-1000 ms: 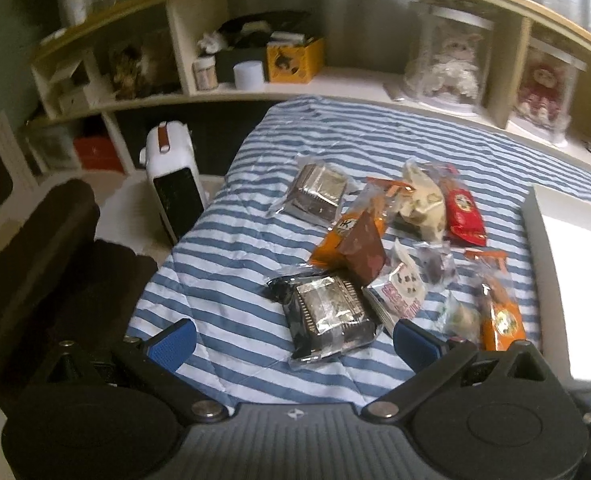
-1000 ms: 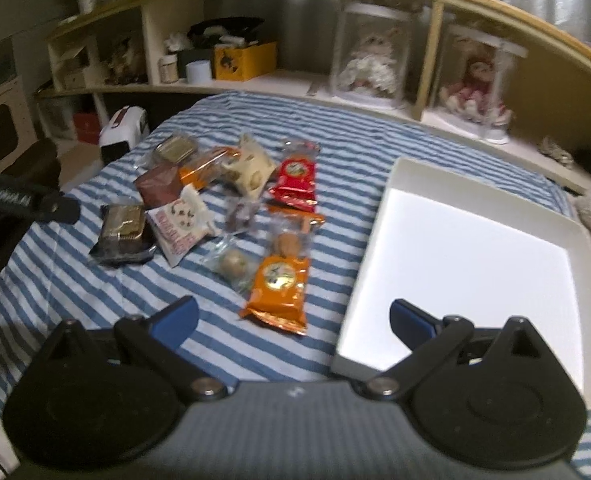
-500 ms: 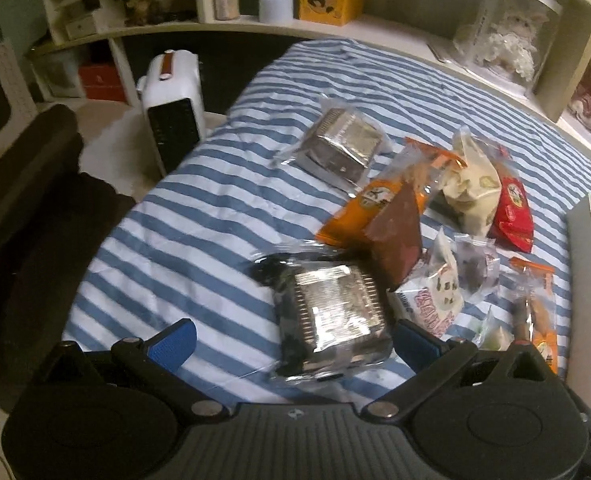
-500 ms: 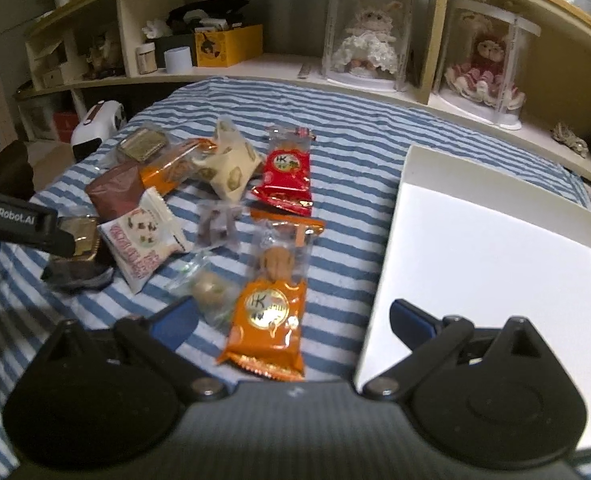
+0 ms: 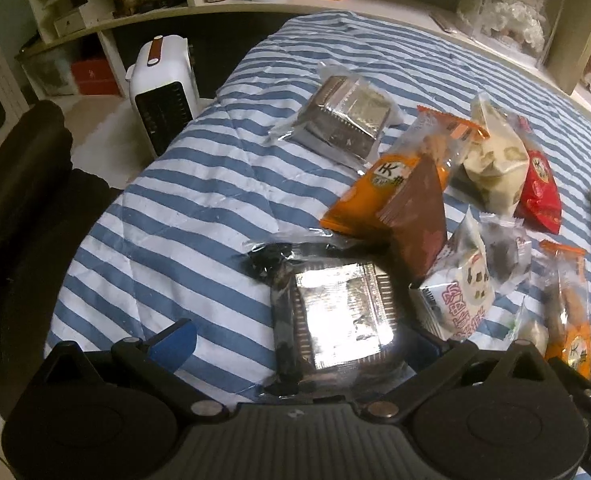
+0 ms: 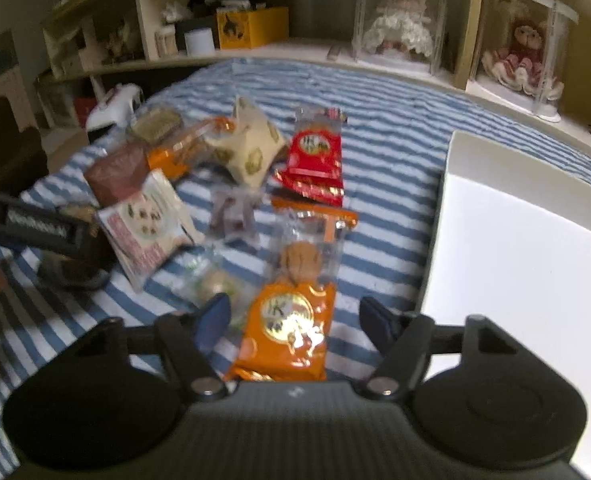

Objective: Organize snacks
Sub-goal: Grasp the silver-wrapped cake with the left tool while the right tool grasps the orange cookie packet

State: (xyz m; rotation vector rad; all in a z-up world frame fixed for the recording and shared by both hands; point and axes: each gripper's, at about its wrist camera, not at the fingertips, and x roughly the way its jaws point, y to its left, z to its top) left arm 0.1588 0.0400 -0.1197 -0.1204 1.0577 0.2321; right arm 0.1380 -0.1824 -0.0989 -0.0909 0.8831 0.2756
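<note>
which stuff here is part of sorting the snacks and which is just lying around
Job: foil-tray cake, orange packet, red packet, cookie packet, white tray.
Lying about: white heater, yellow box, cased dolls.

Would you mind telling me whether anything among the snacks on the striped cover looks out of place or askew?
Nothing is spilled or torn. The snacks lie jumbled: a brown packet leans across an orange packet, and the white tray beside them holds nothing.
</note>
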